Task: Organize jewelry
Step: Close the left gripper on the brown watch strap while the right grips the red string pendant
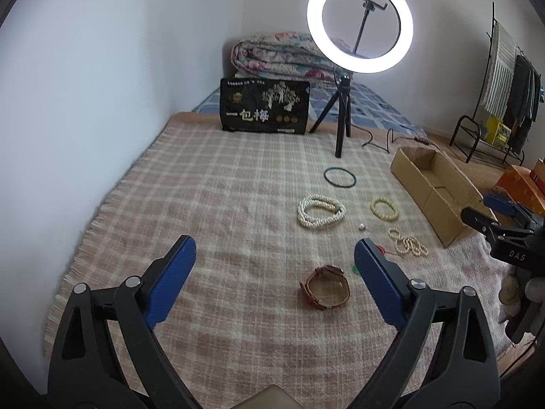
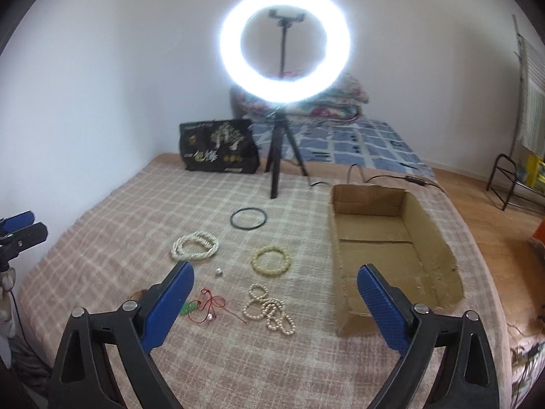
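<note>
- Left hand-held gripper hung over the checked blanket on the bed, blue pads spread wide, nothing between them.
- Brown leather-strap watch lay on the blanket just inside the left gripper's right pad, not touched by either pad.
- Right hand-held gripper also stood spread wide and empty, above the near part of the blanket.
- Loose pearl necklace lay heaped between the right gripper's pads in that view, flat on the blanket, no contact.
- Red cord with a small green piece lay just beside the right gripper's left pad.
- Coiled white bead strand sat farther back; a yellowish bead bracelet lay to its right; a tiny silver bead lay between them, nearer the camera.
- Thin black ring lay beyond those, close to the tripod foot.
- Open cardboard box sat at the right side of the blanket, apart from all the jewelry; no jewelry showed inside it.
- Lit ring light on a small black tripod stood at the far end; a black printed bag leaned to its left, with a folded floral quilt behind.
- Right gripper's tip showed at the right edge of the left view, near the box.
</note>
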{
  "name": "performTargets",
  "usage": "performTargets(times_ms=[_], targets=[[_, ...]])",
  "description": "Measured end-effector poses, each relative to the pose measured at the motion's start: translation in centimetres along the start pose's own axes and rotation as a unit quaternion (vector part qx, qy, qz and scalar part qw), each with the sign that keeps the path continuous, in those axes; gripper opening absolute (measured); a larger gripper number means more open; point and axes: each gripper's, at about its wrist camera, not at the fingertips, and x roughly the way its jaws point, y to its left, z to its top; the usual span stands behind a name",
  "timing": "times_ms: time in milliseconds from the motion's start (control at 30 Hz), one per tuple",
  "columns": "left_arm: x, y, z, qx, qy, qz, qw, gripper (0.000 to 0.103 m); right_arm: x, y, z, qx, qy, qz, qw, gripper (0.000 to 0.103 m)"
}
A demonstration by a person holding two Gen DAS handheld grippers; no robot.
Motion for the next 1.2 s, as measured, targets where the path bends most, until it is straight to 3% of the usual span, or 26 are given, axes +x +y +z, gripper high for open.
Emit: performTargets(times_ms=[167, 400, 667, 767, 833, 933, 1033, 1200], targets=[[2.3, -0.8, -1.3, -0.009, 0.052, -0.025, 0.9983, 0.075, 2.3, 1.1, -0.3, -0.025, 0.03, 0.043, 0.998, 0.085], [4.6, -1.6, -2.5, -0.015, 0.093, -0.045, 0.9945, 0.063, 4.9, 2.9, -0.3, -0.061, 0.051, 0.101, 0.992, 0.082], [6.5, -2.0, -3.1, -0.022, 0.122, -0.058, 0.9907, 0.058, 9.7, 3.5, -1.5, -0.064, 0.12, 0.144, 0.98, 0.056], [7.3, -2.0, -3.0, -0.024, 0.122, -0.05, 0.991, 0.058, 10.7, 3.8, -1.7, -0.065, 0.13, 0.151, 0.978, 0.053], [8.0, -2.0, -3.0, -0.026, 0.126, -0.046, 0.9906, 0.05, 11.3, 4.3, -1.9, -0.075, 0.134, 0.15, 0.977, 0.051], [9.3, -2.0, -3.5, -0.03, 0.139, -0.042, 0.989, 0.048, 11.8, 4.7, -2.1, -0.084, 0.138, 0.147, 0.976, 0.046], [10.6, -2.2, -4.1, -0.035, 0.157, -0.042, 0.9861, 0.04, 12.3, 5.1, -2.3, -0.093, 0.141, 0.151, 0.974, 0.039], [11.9, -2.5, -5.1, -0.041, 0.174, -0.043, 0.983, 0.039, 12.7, 6.2, -2.5, -0.126, 0.142, 0.144, 0.971, 0.033]])
